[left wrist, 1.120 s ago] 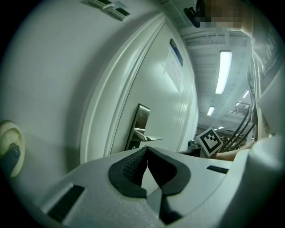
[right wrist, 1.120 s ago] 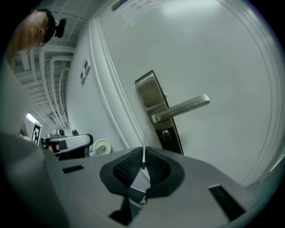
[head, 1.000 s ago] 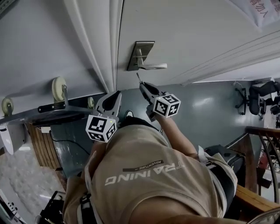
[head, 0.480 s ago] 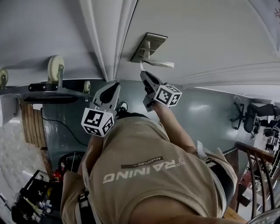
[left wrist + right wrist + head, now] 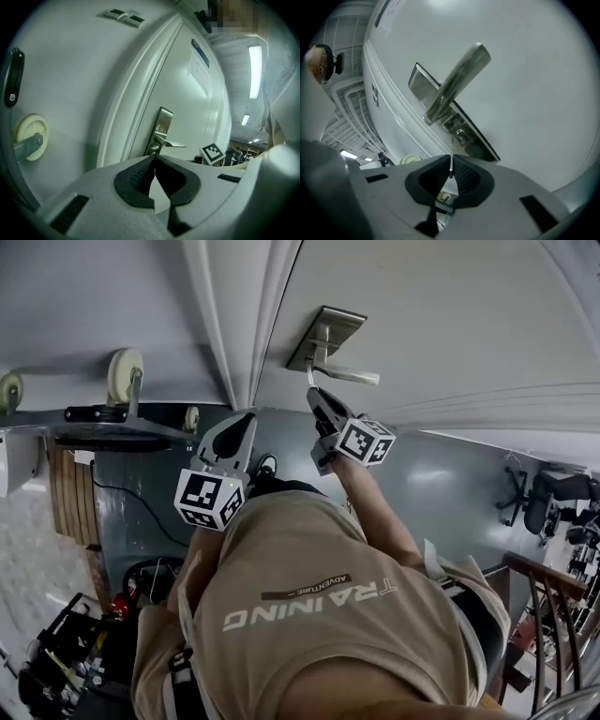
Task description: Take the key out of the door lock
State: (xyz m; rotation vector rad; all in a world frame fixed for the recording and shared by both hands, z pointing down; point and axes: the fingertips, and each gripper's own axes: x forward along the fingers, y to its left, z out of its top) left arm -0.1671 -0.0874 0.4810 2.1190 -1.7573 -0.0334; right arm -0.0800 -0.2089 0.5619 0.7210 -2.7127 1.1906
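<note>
Two dark ribbed pads [image 5: 464, 176] of right gripper [image 5: 451, 164] clenched on thin silver metal key [image 5: 451, 146], blade edge-on, jutting beyond the tips. Key tip just beside round keyhole [image 5: 461, 135] in brushed steel lock plate [image 5: 421, 84], next to silver lever handle [image 5: 457, 84] on white door [image 5: 525, 70]; touching or apart, cannot tell. To the left and nearer, left gripper [image 5: 154, 159] pinched closed on nothing, well apart from key.

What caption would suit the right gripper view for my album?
Right hand-held gripper pinches a key, its tip near the keyhole below the door handle.
</note>
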